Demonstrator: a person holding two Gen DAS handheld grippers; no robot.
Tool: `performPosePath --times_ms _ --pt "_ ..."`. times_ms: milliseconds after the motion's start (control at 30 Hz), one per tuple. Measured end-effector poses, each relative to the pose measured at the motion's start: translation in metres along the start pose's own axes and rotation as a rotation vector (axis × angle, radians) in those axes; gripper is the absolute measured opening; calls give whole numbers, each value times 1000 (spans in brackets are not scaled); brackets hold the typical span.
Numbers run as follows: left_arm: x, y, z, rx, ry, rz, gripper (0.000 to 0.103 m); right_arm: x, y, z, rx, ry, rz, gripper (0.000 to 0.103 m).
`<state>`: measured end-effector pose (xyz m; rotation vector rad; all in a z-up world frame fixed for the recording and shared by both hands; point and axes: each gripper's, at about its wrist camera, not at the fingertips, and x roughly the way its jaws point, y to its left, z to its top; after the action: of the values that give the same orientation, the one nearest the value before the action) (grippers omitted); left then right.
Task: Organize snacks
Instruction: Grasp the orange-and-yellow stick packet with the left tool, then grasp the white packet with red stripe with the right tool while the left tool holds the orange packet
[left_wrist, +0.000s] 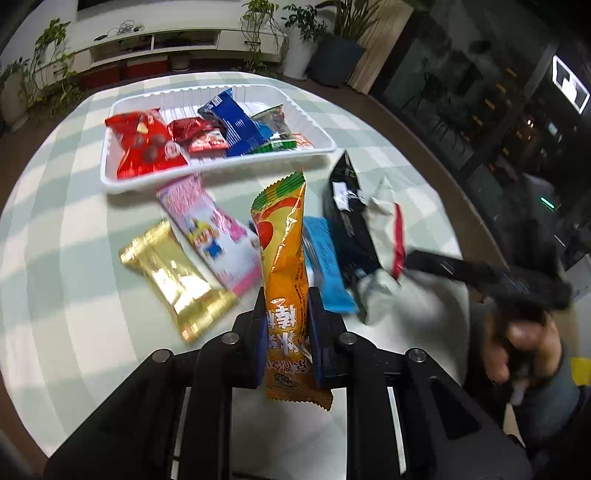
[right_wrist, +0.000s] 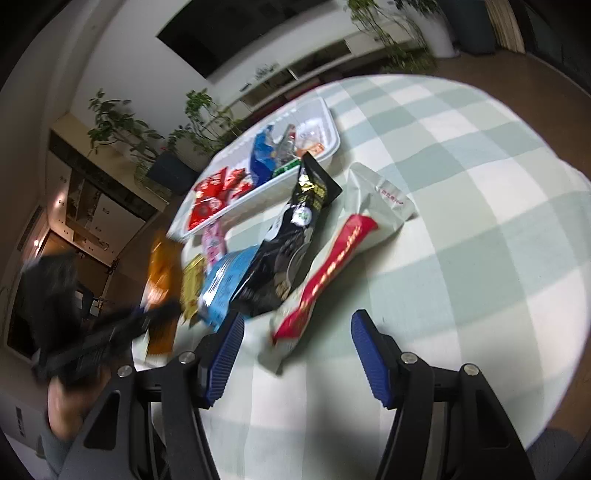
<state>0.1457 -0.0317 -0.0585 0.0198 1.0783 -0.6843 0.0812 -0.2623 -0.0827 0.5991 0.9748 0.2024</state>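
Note:
My left gripper (left_wrist: 286, 317) is shut on an orange snack packet (left_wrist: 284, 258) and holds it upright above the table; the packet shows blurred in the right wrist view (right_wrist: 160, 273). A white tray (left_wrist: 122, 177) at the back holds red, blue and green packets. On the cloth lie a gold packet (left_wrist: 173, 273), a pink packet (left_wrist: 214, 236), a light-blue packet (left_wrist: 325, 266), a black packet (right_wrist: 291, 240) and a white packet with a red stripe (right_wrist: 332, 258). My right gripper (right_wrist: 297, 332) is open, just short of the white packet's near end.
The round table has a green-and-white checked cloth (right_wrist: 480, 221). Potted plants (left_wrist: 303, 33) and a low white cabinet (left_wrist: 155, 40) stand beyond the table. The right gripper and hand show at the right in the left wrist view (left_wrist: 517, 295).

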Motion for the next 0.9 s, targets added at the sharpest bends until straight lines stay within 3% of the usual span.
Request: performPosePath --times_ms 67,233,500,567,900 --pt "-3 -2 -11 -10 -7 -13 17 12 -5 9 35 33 -30 63" --pt "-7 1 -31 -44 -16 -30 17 27 -6 18 9 84 -108 47" --pt "-9 6 -44 -73 -26 -52 17 47 10 34 -82 116 -208 46" --pt "-9 8 -45 -84 -30 -56 17 52 13 37 -110 117 -232 41" --pt "-9 15 -49 -107 -40 -65 17 49 15 25 -130 111 -184 17"
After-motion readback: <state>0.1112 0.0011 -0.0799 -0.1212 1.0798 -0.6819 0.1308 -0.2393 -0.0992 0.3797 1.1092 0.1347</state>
